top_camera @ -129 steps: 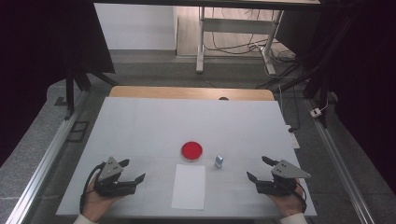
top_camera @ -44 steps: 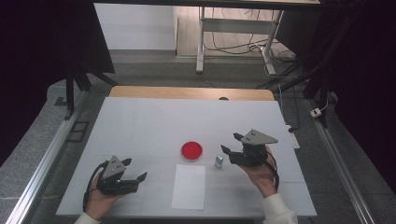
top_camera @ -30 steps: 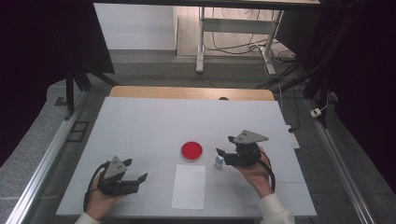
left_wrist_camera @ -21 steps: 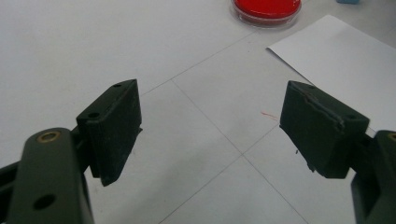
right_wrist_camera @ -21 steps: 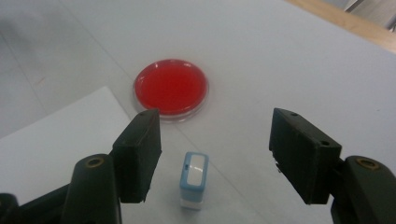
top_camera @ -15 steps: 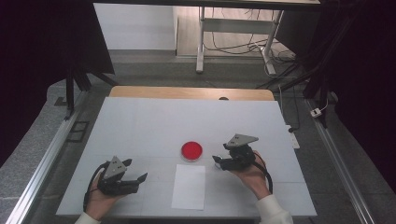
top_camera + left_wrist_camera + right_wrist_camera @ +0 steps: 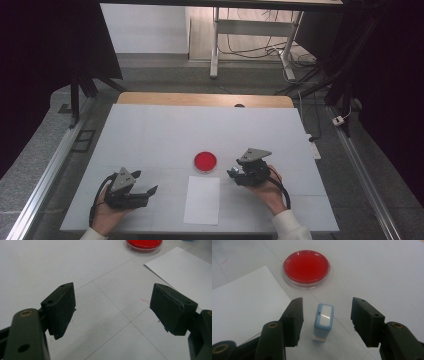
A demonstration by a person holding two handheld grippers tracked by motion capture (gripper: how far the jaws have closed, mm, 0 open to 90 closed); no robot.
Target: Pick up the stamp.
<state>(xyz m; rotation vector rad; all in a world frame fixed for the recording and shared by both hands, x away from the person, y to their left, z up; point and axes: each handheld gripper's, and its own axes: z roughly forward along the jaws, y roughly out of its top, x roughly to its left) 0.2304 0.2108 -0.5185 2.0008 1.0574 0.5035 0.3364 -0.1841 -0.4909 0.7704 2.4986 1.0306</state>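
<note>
A small pale-blue stamp (image 7: 323,321) stands upright on the white table, between the two pads of my right gripper (image 7: 327,321). The jaws have just been closing, and there is still a gap on each side of the stamp. In the high view the right gripper (image 7: 235,173) sits low beside the red round dish (image 7: 205,161), which lies just beyond the stamp (image 7: 306,267). A white sheet of paper (image 7: 202,199) lies in front of the dish. My left gripper (image 7: 150,192) rests open near the front left, nothing between its pads (image 7: 61,307).
The white table top (image 7: 200,130) stretches far behind the dish, with a wooden strip (image 7: 205,99) at its back edge. Metal rails (image 7: 45,175) run along both sides. A table frame and cables stand on the floor beyond.
My right gripper moved from the front right in toward the stamp, sank down around it, and its jaws narrowed. The left gripper stayed where it was.
</note>
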